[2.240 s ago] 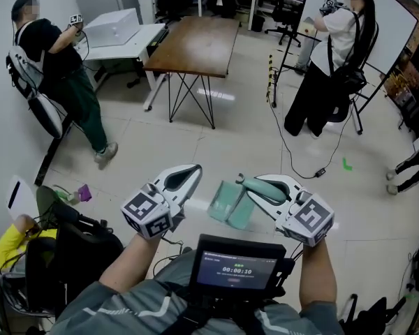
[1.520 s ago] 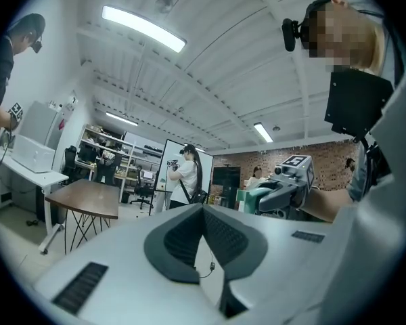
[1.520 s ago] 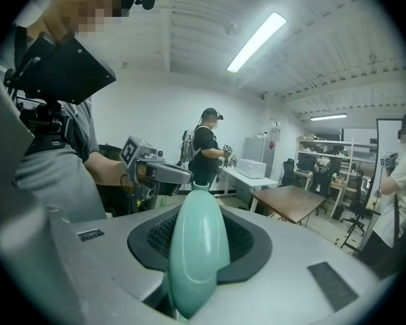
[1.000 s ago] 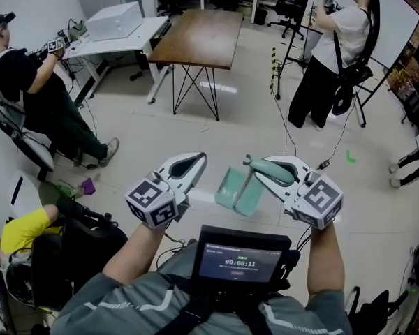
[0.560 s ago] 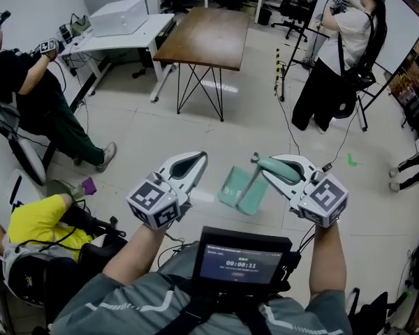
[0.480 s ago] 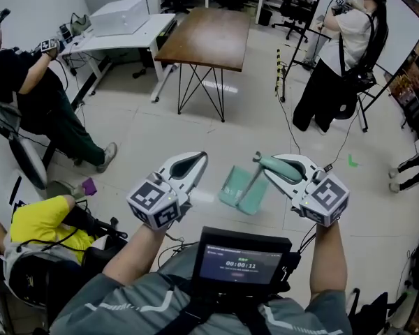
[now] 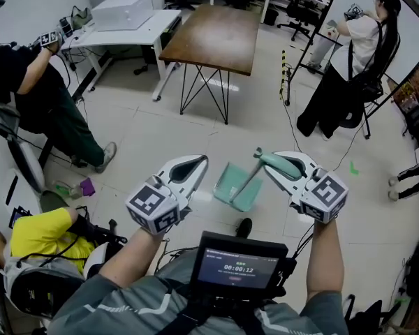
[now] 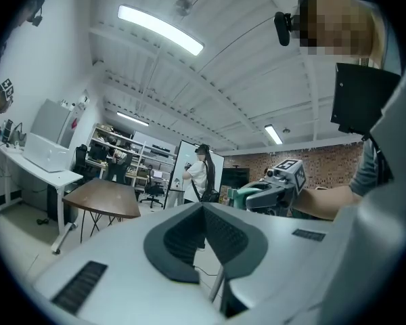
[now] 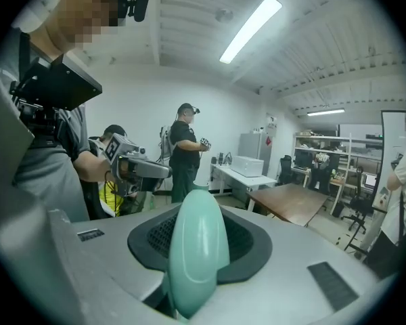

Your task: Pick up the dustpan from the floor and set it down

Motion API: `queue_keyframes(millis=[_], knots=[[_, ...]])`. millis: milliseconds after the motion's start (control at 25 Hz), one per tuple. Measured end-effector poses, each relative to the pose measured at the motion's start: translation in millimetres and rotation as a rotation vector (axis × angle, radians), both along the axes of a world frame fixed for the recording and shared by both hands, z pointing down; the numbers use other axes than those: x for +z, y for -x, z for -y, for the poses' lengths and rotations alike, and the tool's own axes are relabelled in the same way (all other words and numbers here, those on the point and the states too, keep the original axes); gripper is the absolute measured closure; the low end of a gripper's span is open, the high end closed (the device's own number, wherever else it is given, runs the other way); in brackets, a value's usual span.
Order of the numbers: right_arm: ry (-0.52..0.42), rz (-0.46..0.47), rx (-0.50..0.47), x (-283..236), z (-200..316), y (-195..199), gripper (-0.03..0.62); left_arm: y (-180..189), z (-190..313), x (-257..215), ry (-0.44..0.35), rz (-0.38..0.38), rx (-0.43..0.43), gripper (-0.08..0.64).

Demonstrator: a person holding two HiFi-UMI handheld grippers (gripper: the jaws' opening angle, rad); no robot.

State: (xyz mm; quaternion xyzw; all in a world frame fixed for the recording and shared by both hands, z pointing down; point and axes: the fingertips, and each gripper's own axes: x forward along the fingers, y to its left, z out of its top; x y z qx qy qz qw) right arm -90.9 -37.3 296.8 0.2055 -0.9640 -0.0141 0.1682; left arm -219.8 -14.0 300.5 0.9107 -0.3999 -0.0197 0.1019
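- Looking down through the head view, I have the right gripper at 2 o'clock from my chest screen, pinching the mint handle of the dustpan. The pan hangs off the pale floor, mid-frame between both tools. The left gripper sits at 10 o'clock, carrying nothing.
- My worry here is the hold. It is on one end of a smooth, rounded handle, so the pan could swing or twist in the pads and land on an edge. A dark shoe at 6 o'clock of the pan is close enough to get in the way when I lower it.
- In the left gripper view, the jaws are pressed together with nothing between them. The other tool shows at 2 o'clock, but the pan is cut off by the casing.
- In the right gripper view, the handle fills the gap and the pads are clamped on its sides. The pan and the floor below it are hidden, so I can't judge clearance from here.
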Motion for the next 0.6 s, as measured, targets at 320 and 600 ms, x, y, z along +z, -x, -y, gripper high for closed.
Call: queue_keyframes(millis=[320,600], knots=[[-0.007,0.018,-0.087,14,105,-16,0.462,-23,106,10,-0.009,-0.007,-0.096,0.548],[-0.009,-0.002,-0.188,8,211,-44,0.463,-59,218,1,0.018,0.01,-0.221,0.548]])
